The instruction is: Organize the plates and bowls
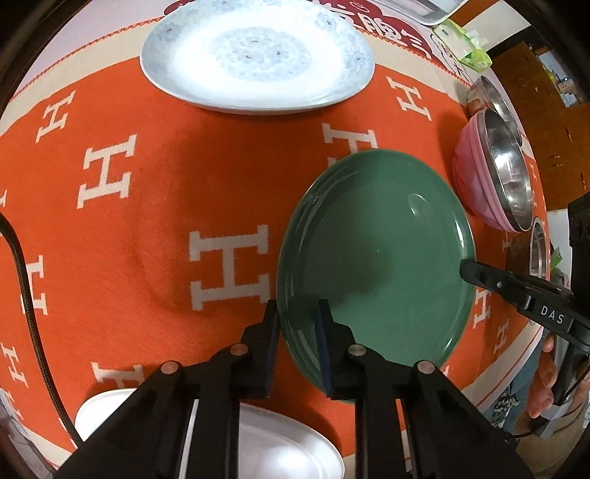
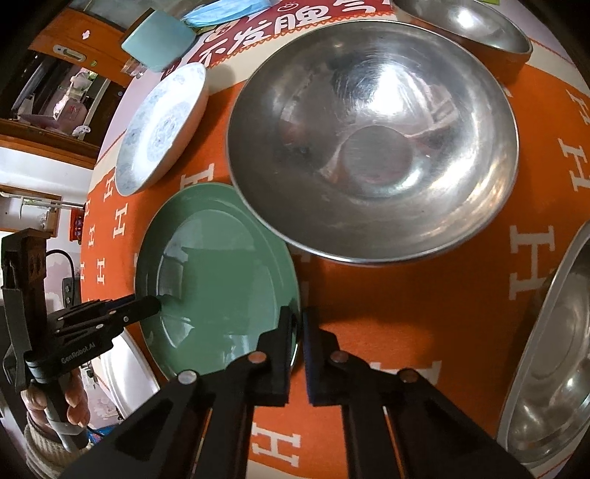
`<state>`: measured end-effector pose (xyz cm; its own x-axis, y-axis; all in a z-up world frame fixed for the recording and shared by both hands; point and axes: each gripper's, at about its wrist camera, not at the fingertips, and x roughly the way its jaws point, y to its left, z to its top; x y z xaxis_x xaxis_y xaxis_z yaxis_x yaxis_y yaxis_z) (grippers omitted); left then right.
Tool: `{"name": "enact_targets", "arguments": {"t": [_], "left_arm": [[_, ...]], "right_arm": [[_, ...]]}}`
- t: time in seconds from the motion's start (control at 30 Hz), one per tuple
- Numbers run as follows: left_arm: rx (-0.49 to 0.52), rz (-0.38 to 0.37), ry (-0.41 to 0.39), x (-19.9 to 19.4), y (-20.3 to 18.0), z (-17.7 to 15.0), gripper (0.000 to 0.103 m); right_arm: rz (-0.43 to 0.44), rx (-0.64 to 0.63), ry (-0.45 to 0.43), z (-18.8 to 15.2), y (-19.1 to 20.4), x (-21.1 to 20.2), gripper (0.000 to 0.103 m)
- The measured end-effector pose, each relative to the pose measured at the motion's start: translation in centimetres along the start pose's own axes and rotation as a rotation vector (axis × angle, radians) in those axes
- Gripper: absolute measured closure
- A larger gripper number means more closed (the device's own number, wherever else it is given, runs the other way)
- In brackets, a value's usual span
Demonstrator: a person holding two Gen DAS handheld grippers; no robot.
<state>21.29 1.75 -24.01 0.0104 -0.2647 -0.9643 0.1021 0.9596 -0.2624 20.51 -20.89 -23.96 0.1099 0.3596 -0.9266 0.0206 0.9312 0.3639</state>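
A green plate (image 1: 376,250) lies on the orange cloth; it also shows in the right wrist view (image 2: 217,276). My left gripper (image 1: 297,313) straddles its near-left rim, one finger outside and one over the plate, jaws close on the rim. My right gripper (image 2: 298,320) straddles the opposite rim, jaws nearly together on it. Each gripper shows in the other's view, the right one (image 1: 479,274) and the left one (image 2: 147,306). A blue-patterned white plate (image 1: 258,55) lies farther back, also in the right wrist view (image 2: 162,129).
A pink bowl with a steel liner (image 1: 494,173) stands right of the green plate, another steel bowl (image 1: 494,99) behind it. A large steel bowl (image 2: 372,140) sits ahead of my right gripper, others at the far right (image 2: 553,350) and back (image 2: 468,29). A white dish (image 1: 280,442) lies under my left gripper.
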Motion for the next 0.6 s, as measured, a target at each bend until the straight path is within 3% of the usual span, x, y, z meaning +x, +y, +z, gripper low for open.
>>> {"name": "enact_targets", "arguments": {"t": [0.6], "left_arm": [[0.008,0.014,-0.041,-1.4,0.3,-0.6,0.095]], "right_arm": [[0.007,-0.002,-0.02,-0.6,0.0,-0.7,0.098]]}}
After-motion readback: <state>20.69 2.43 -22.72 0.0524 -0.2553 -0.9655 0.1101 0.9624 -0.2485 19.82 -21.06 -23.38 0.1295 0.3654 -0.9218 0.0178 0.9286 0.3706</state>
